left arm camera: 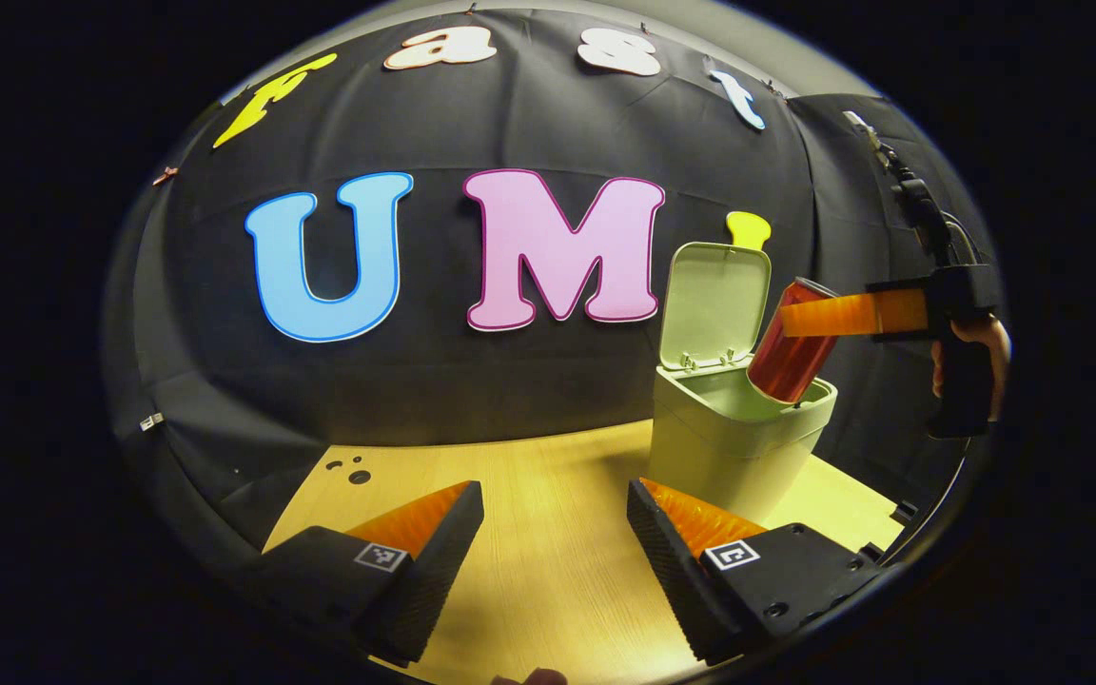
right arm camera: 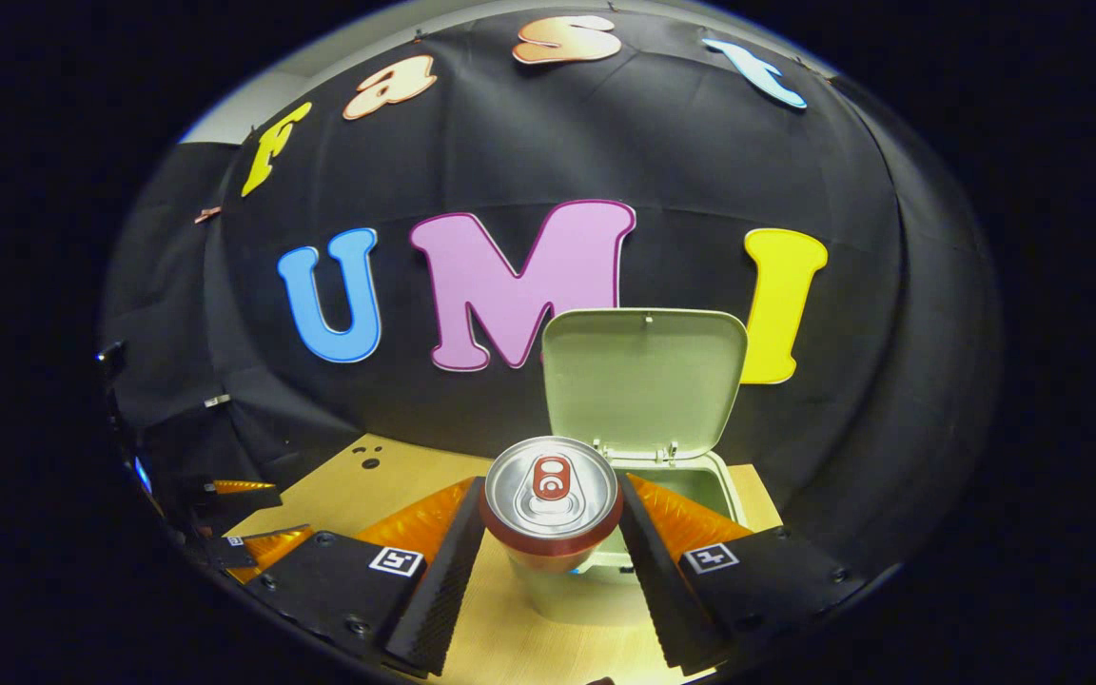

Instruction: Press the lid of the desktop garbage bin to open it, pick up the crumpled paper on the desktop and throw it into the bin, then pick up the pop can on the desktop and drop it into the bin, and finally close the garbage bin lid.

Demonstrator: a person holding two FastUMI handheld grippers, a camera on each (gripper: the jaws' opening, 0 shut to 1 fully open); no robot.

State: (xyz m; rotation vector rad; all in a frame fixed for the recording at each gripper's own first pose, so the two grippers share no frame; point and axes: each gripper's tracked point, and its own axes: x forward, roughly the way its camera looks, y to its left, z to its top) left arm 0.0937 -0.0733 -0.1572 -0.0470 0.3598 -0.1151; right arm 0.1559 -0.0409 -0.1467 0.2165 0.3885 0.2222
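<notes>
In the left gripper view, the garbage bin [left arm camera: 733, 447] is seen at the right of centre on the wooden tabletop [left arm camera: 548, 533], with its lid [left arm camera: 712, 304] raised upright behind the opening. The pop can [left arm camera: 791, 347] is held tilted over the bin's open mouth, its lower end dipping just inside the rim, and it is clamped between the fingers of the right tongs [left arm camera: 829, 316], which reach in from the right edge of the frame. A hand [left arm camera: 976, 357] is seen on the handle of that tool. The left tongs [left arm camera: 556, 514] are shown at the bottom of the frame, spread wide with nothing between them, above the bare tabletop to the left of the bin.

In the right gripper view, the can's top [right arm camera: 550, 490] with its pull tab is seen end-on at lower centre, gripped on both sides by the right tongs [right arm camera: 550, 523]. The bin [right arm camera: 596, 571] lies just behind and below it, the lid [right arm camera: 645, 381] standing open above. The other tongs [right arm camera: 244, 533] appear at the lower left edge. The crumpled paper cannot be made out.
</notes>
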